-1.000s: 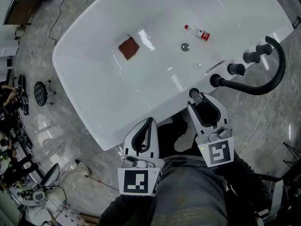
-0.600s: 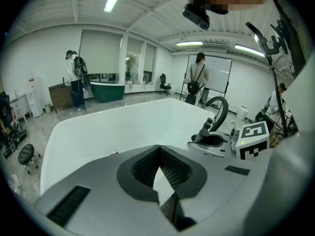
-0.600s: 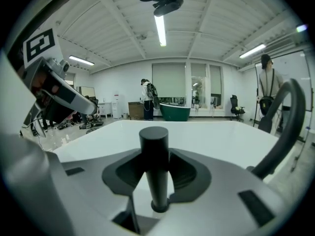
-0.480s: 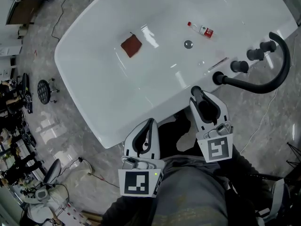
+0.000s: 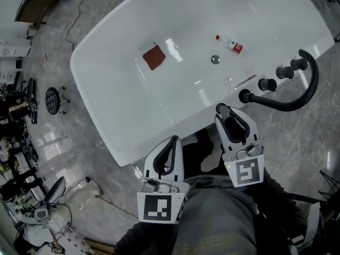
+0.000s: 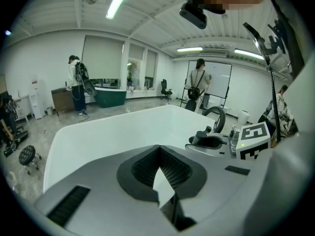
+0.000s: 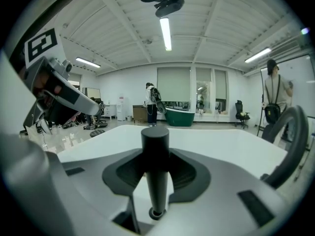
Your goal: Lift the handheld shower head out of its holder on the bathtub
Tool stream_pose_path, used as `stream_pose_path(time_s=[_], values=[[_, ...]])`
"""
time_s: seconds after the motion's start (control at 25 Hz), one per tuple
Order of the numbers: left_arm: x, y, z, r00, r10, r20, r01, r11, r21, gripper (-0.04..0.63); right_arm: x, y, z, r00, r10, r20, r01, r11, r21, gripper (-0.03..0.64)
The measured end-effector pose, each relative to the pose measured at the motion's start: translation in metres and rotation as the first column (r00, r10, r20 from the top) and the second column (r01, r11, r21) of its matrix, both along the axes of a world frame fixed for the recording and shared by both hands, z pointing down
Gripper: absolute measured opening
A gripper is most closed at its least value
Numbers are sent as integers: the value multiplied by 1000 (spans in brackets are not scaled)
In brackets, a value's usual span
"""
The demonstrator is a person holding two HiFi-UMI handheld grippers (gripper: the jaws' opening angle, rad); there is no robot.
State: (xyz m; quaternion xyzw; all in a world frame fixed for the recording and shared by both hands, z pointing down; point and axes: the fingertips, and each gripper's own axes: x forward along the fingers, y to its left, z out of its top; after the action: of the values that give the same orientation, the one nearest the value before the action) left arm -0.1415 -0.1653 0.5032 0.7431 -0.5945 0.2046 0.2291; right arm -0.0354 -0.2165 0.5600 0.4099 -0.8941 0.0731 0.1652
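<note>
So, right gripper jaws have just been closing and now clamp the shower head at the tub rim; left gripper is clenched and empty, near that rim.

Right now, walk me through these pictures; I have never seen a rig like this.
A person holds a two-jaw gripper in each hand. The head view looks down from a camera on their head; each gripper view looks along that gripper's jaws. Below is a white bathtub with a brown cloth, a small bottle and a drain inside. The left gripper is shut and empty. The right gripper has just been closing its jaws on the black shower head standing between them at the tub's rim.
</note>
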Motion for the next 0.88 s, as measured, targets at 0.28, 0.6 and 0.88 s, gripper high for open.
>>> stream_pose_path(time_s=[0.28,0.6,0.88], values=[[-2,2,-7,1000,-11,-3,11,1000,15,3,-1,0,-7,1000,-4,-7,4,1000,-2,138],[0,0,-24,1000,1,-13,-1,999,37,3,-1,-2,-27,1000,0,-5,0,1000,22,138],[-2,1,-60,999,23,-35,-20,998,66,3,-7,-1,-67,1000,13,3,-13,999,46,138]])
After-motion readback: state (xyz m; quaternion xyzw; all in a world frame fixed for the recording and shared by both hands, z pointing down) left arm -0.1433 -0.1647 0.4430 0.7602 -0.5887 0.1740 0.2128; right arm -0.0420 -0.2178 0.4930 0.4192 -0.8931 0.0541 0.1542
